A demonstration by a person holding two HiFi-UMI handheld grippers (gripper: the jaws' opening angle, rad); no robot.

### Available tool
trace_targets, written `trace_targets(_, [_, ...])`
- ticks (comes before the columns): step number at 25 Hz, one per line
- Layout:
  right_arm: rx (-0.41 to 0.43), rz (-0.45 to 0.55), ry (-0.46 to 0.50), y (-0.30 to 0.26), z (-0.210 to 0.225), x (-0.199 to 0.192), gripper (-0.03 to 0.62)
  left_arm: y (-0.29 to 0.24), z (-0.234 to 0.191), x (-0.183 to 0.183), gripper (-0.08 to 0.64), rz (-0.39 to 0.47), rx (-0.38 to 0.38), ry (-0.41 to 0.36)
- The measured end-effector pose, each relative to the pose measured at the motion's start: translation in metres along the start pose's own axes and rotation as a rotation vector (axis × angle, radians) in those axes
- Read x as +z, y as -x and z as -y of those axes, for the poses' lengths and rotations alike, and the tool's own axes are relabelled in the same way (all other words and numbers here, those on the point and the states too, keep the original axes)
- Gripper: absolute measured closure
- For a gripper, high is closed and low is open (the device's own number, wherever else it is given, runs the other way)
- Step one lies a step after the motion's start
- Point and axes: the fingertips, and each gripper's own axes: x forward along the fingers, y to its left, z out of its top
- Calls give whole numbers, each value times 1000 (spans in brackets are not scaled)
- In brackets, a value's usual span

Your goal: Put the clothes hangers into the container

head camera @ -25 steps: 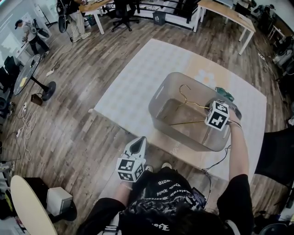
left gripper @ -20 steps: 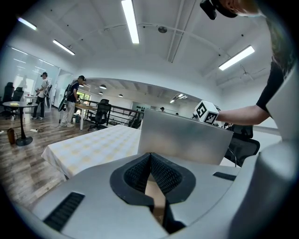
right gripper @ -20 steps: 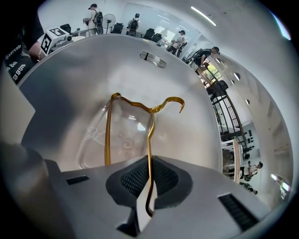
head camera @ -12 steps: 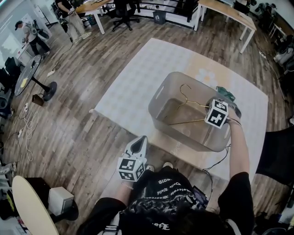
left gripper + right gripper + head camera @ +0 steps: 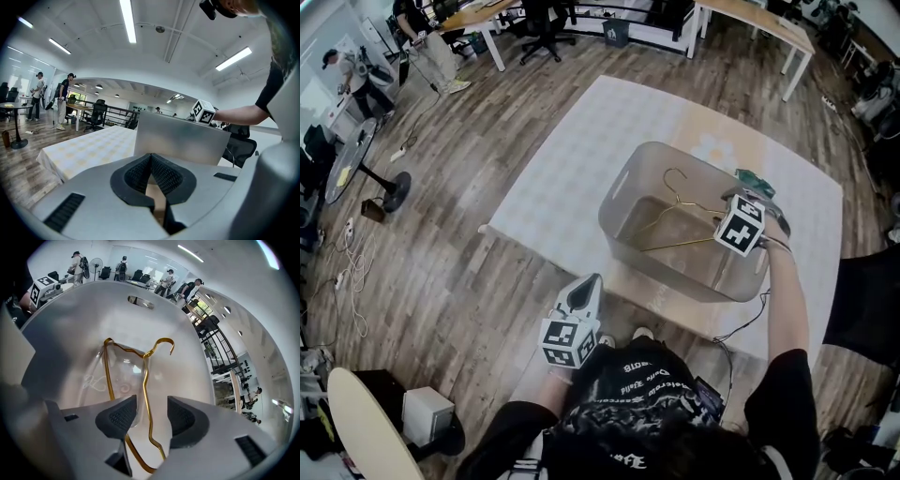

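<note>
A gold wire hanger (image 5: 680, 211) lies inside the translucent grey container (image 5: 623, 192) on the pale table. My right gripper (image 5: 729, 211) hangs over the container's right rim and points inward. In the right gripper view its jaws (image 5: 152, 416) are opening. The hanger (image 5: 145, 380) runs through the gap between them, and neither pad presses on it. My left gripper (image 5: 584, 292) is held low by the table's near edge, away from the container. In the left gripper view the fingers (image 5: 151, 161) meet, shut on nothing, and face the container's wall (image 5: 183, 140).
The table (image 5: 581, 159) is covered with a pale checked cloth. A small green thing (image 5: 757, 183) lies just behind the container. Wooden floor surrounds the table, with a standing fan (image 5: 356, 164) at far left and desks and chairs at the back.
My right gripper stays at the container's right rim and the left gripper stays low by the table edge. The head view has shifted slightly.
</note>
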Motion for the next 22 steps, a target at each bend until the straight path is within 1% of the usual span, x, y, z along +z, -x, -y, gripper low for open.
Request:
trace_targets(2, [-13, 21, -16, 5, 0, -1, 362, 1, 3, -2, 540, -1, -11, -2])
trace_targets(4, [-21, 49, -38, 10, -2, -1, 329, 2, 4, -4, 540, 0, -21, -6])
trace_targets(7, [-11, 103, -94, 24, -10, 5, 333, 6, 7, -6, 540, -2, -39, -12])
trace_targets(9, [-20, 140, -128, 34, -13, 10, 341, 8, 9, -9, 540, -4, -51, -16])
trace_targets(14, [-88, 224, -167, 59, -18, 18, 344, 13, 17, -12, 540, 0, -79, -23])
trace_targets(18, [-138, 302, -224, 87, -24, 22, 347, 16, 26, -13, 540, 2, -111, -27])
trace_targets(22, [-217, 372, -267, 113, -31, 22, 365, 16, 33, -18, 540, -1, -147, -34])
